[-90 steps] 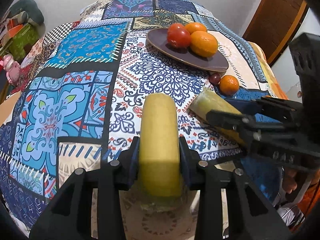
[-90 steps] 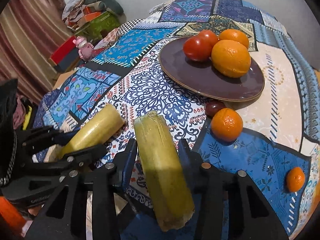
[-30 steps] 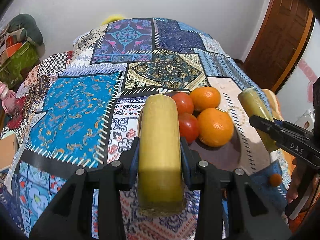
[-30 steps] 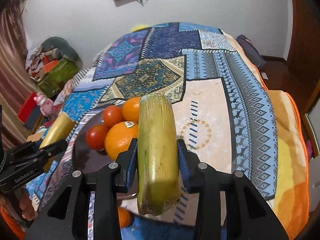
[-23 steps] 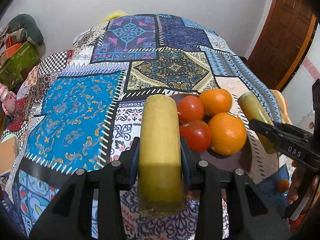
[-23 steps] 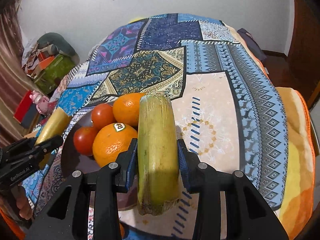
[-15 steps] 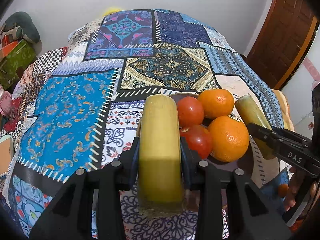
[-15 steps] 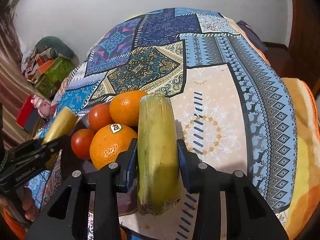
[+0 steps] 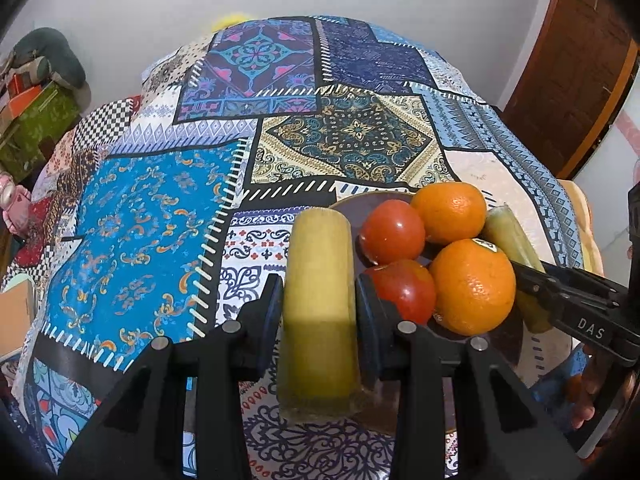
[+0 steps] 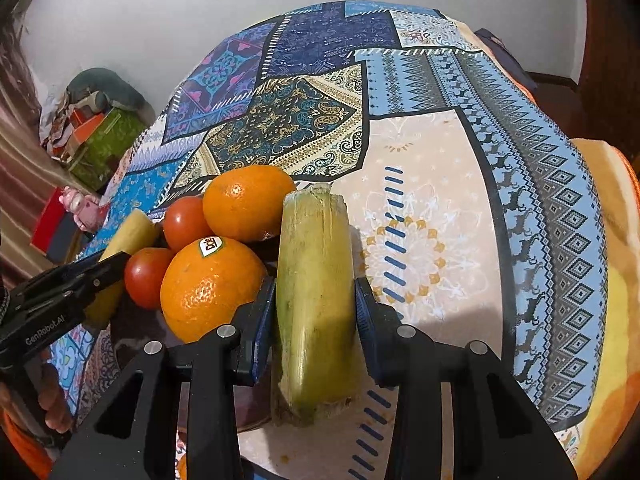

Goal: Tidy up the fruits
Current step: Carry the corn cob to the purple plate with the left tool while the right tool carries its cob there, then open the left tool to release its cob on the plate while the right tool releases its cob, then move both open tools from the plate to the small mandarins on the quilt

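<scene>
One patchwork bedspread (image 9: 160, 216), white wall (image 9: 120, 8), wooden door (image 9: 568, 80)

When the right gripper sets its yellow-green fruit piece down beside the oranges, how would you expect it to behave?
The fruit piece looks stiff: it stays straight while the right gripper clamps only its middle. Being rounded, it may roll on release, perhaps toward the stickered orange on the plate. Its ragged cut end probably won't stand upright.

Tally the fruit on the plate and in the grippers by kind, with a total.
Oranges: 2
Tomatoes: 2
Yellow-green stalk pieces, one clamped in each gripper: 2
Total: 6
</scene>
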`<move>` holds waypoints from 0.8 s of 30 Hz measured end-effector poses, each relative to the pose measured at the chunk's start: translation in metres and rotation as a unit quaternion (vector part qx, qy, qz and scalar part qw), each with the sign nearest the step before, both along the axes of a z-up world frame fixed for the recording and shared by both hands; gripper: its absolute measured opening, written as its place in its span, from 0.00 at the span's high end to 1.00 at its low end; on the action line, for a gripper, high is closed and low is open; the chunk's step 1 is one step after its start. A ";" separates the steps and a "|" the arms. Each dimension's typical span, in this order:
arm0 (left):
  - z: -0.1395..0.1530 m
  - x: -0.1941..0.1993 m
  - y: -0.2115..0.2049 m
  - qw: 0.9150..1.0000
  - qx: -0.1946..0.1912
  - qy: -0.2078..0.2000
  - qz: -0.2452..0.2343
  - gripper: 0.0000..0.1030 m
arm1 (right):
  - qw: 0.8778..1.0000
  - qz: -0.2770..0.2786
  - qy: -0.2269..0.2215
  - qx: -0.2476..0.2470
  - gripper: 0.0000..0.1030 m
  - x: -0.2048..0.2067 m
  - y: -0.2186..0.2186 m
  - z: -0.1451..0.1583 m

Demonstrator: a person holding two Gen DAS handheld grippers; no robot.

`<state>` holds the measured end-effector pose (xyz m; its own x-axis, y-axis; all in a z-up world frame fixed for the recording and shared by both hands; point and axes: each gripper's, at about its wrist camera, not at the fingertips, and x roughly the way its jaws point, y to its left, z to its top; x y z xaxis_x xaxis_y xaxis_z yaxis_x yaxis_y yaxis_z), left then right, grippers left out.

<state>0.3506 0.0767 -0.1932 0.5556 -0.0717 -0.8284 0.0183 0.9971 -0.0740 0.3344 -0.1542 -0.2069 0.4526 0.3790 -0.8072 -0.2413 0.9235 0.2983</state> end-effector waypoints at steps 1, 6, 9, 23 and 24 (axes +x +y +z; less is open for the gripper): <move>0.001 0.000 -0.001 1.000 0.003 -0.001 -0.001 0.64 | 1.000 0.001 -0.001 0.000 0.65 -0.001 0.000 0.000; 0.006 -0.004 -0.009 1.000 0.022 -0.009 -0.007 0.64 | 1.000 0.003 -0.001 -0.003 0.63 -0.004 0.000 0.003; 0.011 -0.010 -0.010 1.000 0.020 -0.012 -0.009 0.64 | 1.000 0.005 -0.005 -0.001 0.63 -0.008 -0.002 0.007; 0.061 -0.079 -0.027 0.999 -0.002 -0.045 -0.029 0.62 | 0.997 0.029 -0.066 -0.034 0.63 -0.054 -0.016 0.056; 0.063 -0.084 -0.029 0.998 -0.005 -0.047 -0.030 0.62 | 0.996 0.031 -0.073 -0.037 0.63 -0.059 -0.018 0.060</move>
